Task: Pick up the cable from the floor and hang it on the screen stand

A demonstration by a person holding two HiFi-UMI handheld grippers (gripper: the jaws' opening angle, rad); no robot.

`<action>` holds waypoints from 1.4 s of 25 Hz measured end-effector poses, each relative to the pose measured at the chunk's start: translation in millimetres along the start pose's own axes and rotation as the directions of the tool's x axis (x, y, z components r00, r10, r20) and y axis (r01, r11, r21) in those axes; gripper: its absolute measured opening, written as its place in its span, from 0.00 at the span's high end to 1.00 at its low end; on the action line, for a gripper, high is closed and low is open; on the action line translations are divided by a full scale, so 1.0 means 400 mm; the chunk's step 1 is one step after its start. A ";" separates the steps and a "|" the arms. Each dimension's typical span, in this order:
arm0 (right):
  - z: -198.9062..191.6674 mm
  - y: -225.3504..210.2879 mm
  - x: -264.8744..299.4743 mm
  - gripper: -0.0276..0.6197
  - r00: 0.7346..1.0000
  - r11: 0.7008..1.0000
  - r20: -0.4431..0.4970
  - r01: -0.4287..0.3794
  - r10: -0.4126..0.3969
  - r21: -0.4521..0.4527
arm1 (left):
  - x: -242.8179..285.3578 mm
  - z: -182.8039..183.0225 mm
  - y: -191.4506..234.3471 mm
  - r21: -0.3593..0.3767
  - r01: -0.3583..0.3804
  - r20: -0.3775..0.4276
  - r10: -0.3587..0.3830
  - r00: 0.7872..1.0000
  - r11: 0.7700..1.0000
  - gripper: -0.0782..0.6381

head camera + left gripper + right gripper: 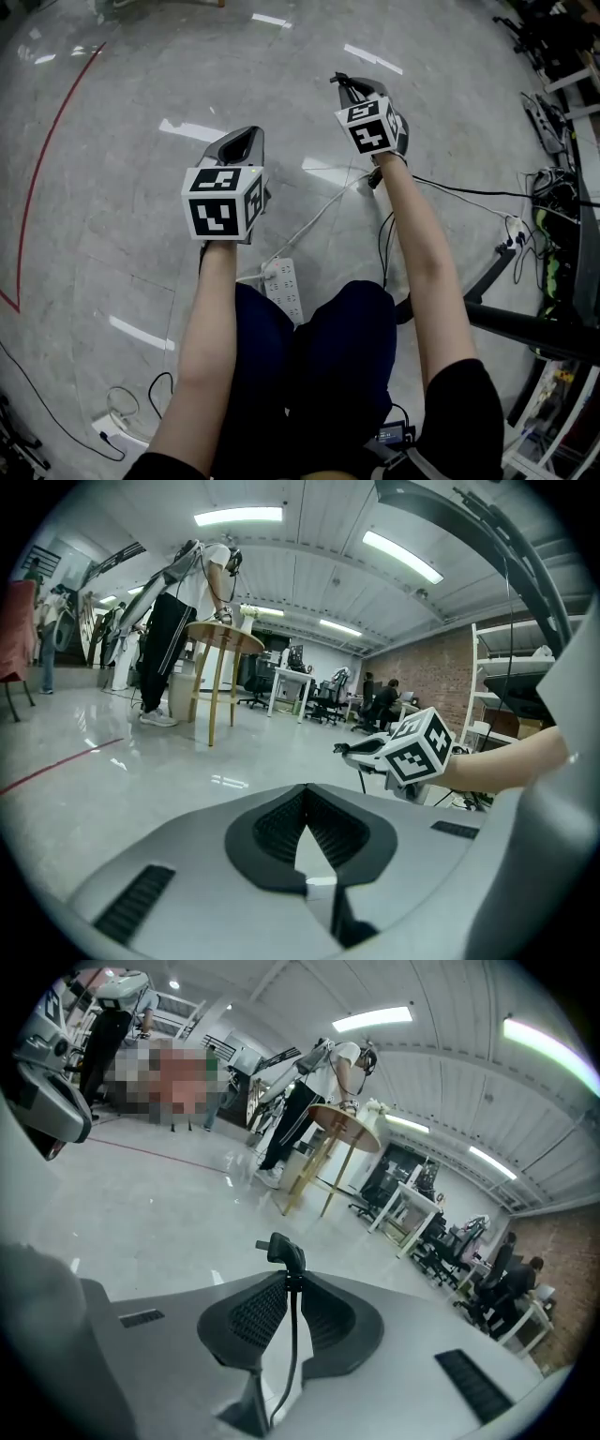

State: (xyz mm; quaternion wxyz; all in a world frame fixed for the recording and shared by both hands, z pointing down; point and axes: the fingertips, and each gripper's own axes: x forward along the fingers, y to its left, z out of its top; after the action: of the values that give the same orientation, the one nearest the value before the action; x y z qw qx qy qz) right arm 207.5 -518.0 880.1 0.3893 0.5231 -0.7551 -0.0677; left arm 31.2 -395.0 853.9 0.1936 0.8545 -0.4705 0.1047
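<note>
- Gripping the black cable (293, 1335): the right gripper (291, 1279) has its jaws closed narrow on it just behind the plug (284, 1251).
- Plug sticks out past the jaw tips; the rest of the cable runs back between the pads and drops out of the right gripper view below.
- Held end is up off the floor (122, 103). In the head view the right gripper (345, 82) is raised ahead of the person, arm stretched out.
- Left gripper (307, 789): jaw tips closed together with nothing between them; only floor shows through the gap behind the tips.
- Head view puts the left gripper (246, 133) beside the right one, a bit nearer the body, the two well apart.
- The left gripper view shows the right gripper (347, 749) off to its right, at about the same height.
- A white power strip (284, 286) lies on the floor by the person's knees, with a white lead running from it toward the right hand.
- Black stand leg (525, 326) crosses the floor on the person's right; the cable is not touching it.
- Loose dark cables lie on the floor near that leg.
</note>
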 end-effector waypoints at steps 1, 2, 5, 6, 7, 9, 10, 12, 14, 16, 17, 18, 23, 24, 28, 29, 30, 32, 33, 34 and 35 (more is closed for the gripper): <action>-0.002 -0.020 -0.005 0.86 1.000 1.000 -0.004 0.013 -0.013 -0.001 | 0.001 0.010 -0.008 0.002 0.008 0.005 -0.008 1.000 1.000 0.88; -0.005 -0.041 -0.010 0.86 1.000 1.000 -0.009 0.027 -0.027 -0.001 | 0.001 0.020 -0.016 0.009 0.016 0.010 -0.016 1.000 1.000 0.88; -0.014 -0.092 -0.028 0.86 0.998 0.998 -0.017 0.063 -0.062 0.012 | 0.001 0.033 -0.031 0.034 0.028 0.023 -0.029 0.999 0.999 0.88; -0.016 -0.105 -0.035 0.86 0.997 0.997 -0.018 0.073 -0.073 0.017 | 0.002 0.030 -0.032 0.034 0.028 0.019 -0.029 0.999 0.999 0.88; -0.017 -0.117 -0.042 0.86 0.996 0.996 -0.018 0.085 -0.085 0.018 | 0.003 0.026 -0.033 0.029 0.029 0.013 -0.029 0.999 0.999 0.88; -0.019 -0.144 -0.057 0.86 0.993 0.993 -0.018 0.119 -0.119 0.007 | 0.002 0.028 -0.035 0.021 0.034 0.008 -0.034 0.999 0.999 0.88; -0.021 -0.161 -0.066 0.86 0.990 0.990 -0.020 0.138 -0.138 0.002 | -0.002 0.036 -0.037 0.024 0.035 0.016 -0.036 0.999 0.999 0.88; -0.025 -0.204 -0.085 0.86 0.984 0.985 -0.026 0.174 -0.174 0.000 | -0.009 0.057 -0.038 0.040 0.036 0.041 -0.038 0.998 0.999 0.88; -0.036 -0.250 -0.104 0.86 0.977 0.978 -0.045 0.211 -0.211 -0.003 | -0.011 0.057 -0.040 0.061 0.039 0.043 -0.041 0.998 0.997 0.88; -0.055 -0.295 -0.124 0.86 0.967 0.970 -0.068 0.244 -0.245 -0.017 | -0.007 0.042 -0.041 0.069 0.043 0.023 -0.045 0.999 0.997 0.88; -0.065 -0.315 -0.133 0.86 0.963 0.966 -0.075 0.259 -0.260 -0.018 | -0.006 0.039 -0.041 0.066 0.044 0.018 -0.046 0.999 0.997 0.88; -0.074 -0.333 -0.141 0.86 0.959 0.962 -0.077 0.274 -0.274 -0.012 | -0.005 0.041 -0.040 0.059 0.045 0.020 -0.046 0.999 0.997 0.88; -0.112 -0.395 -0.162 0.86 0.940 0.945 -0.097 0.327 -0.327 -0.009 | -0.014 0.058 -0.055 0.066 0.048 0.043 -0.051 0.998 0.997 0.88; -0.120 -0.404 -0.160 0.86 0.936 0.941 -0.097 0.338 -0.337 -0.007 | -0.016 0.053 -0.057 0.067 0.050 0.040 -0.052 0.998 0.997 0.88; -0.152 -0.400 -0.137 0.86 0.931 0.935 -0.092 0.356 -0.354 0.002 | -0.017 0.005 -0.050 0.074 0.037 0.033 -0.039 0.999 0.997 0.88; -0.157 -0.396 -0.130 0.86 0.930 0.934 -0.089 0.358 -0.356 0.002 | -0.017 -0.015 -0.045 0.083 0.030 0.021 -0.032 0.999 0.996 0.88; -0.160 -0.394 -0.124 0.86 0.930 0.933 -0.086 0.359 -0.358 0.002 | -0.017 -0.033 -0.038 0.085 0.024 0.008 -0.024 1.000 0.996 0.88; -0.161 -0.395 -0.114 0.86 0.929 0.932 -0.080 0.362 -0.361 -0.002 | -0.019 -0.051 -0.026 0.064 0.011 -0.001 -0.011 1.000 0.998 0.88; -0.163 -0.397 -0.110 0.86 0.929 0.932 -0.079 0.361 -0.361 -0.005 | -0.021 -0.052 -0.023 0.053 0.008 0.006 -0.008 1.000 0.999 0.88; -0.166 -0.399 -0.107 0.86 0.929 0.932 -0.079 0.361 -0.361 -0.009 | -0.023 -0.051 -0.022 0.053 0.005 0.016 -0.006 1.000 0.999 0.88; -0.172 -0.399 -0.104 0.86 0.929 0.932 -0.082 0.361 -0.361 -0.015 | -0.023 -0.053 -0.023 0.065 0.002 0.022 -0.004 1.000 0.998 0.88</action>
State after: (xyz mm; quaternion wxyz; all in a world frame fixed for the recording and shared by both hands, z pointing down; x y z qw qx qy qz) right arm 376.8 -533.0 824.6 0.4014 0.6553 -0.6292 -0.1162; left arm 34.2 -374.3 867.5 0.1606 0.8622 -0.4677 0.1101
